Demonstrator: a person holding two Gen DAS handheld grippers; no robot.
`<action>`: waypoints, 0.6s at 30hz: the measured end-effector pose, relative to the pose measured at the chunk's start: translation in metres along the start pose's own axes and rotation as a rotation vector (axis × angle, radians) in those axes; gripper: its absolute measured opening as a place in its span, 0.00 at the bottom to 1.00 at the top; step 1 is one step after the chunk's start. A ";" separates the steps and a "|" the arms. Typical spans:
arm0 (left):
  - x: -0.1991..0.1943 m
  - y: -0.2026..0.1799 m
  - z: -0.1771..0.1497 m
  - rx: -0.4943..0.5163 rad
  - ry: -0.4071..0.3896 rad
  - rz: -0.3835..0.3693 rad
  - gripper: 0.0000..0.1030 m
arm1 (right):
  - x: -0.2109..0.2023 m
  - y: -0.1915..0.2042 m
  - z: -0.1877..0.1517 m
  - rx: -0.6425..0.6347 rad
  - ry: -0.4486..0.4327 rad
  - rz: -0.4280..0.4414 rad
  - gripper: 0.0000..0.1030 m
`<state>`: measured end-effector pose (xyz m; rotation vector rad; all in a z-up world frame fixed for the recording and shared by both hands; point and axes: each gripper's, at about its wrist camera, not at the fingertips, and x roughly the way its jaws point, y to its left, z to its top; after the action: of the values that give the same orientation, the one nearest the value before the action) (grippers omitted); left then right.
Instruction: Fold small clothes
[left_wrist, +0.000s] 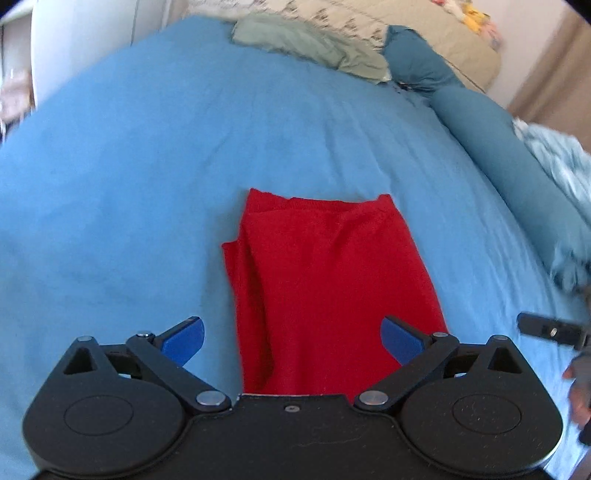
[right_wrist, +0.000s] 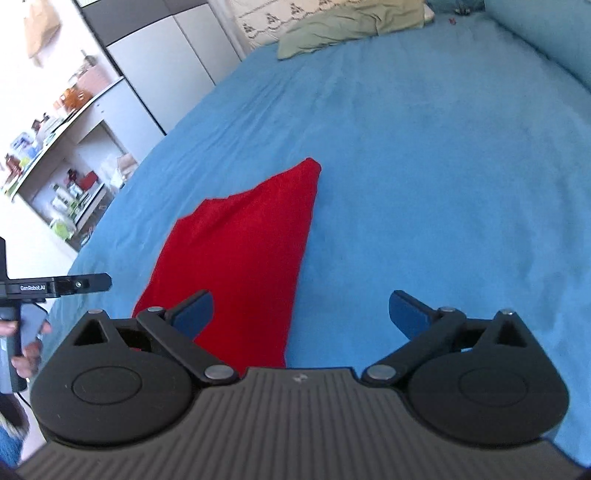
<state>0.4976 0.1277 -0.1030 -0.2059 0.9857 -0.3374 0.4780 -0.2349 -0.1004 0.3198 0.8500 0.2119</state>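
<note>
A red garment (left_wrist: 325, 280) lies folded into a long strip on the blue bed sheet (left_wrist: 129, 177). My left gripper (left_wrist: 293, 338) hovers over its near end, open and empty, its blue pads on either side of the cloth. In the right wrist view the red garment (right_wrist: 243, 258) lies to the left. My right gripper (right_wrist: 301, 314) is open and empty, with its left pad (right_wrist: 194, 312) over the cloth's right edge and its right pad over bare sheet. The right gripper's tip (left_wrist: 550, 328) shows at the left view's right edge.
A crumpled green garment (left_wrist: 306, 44) lies at the far end of the bed, also in the right wrist view (right_wrist: 347, 26). A teal bolster (left_wrist: 491, 136) and a light-blue blanket (left_wrist: 561, 184) run along the right side. Shelves with clutter (right_wrist: 66, 173) stand left of the bed.
</note>
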 end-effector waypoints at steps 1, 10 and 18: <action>0.010 0.004 0.003 -0.022 0.011 -0.009 1.00 | 0.008 0.001 0.003 0.005 -0.008 -0.006 1.00; 0.059 0.023 -0.003 -0.105 0.067 -0.010 0.80 | 0.086 0.004 -0.010 0.092 0.065 0.020 1.00; 0.068 0.021 -0.008 -0.108 0.028 -0.044 0.57 | 0.114 0.022 -0.012 0.073 0.079 0.068 0.60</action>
<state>0.5291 0.1217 -0.1665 -0.3216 1.0294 -0.3283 0.5408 -0.1773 -0.1800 0.4115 0.9276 0.2588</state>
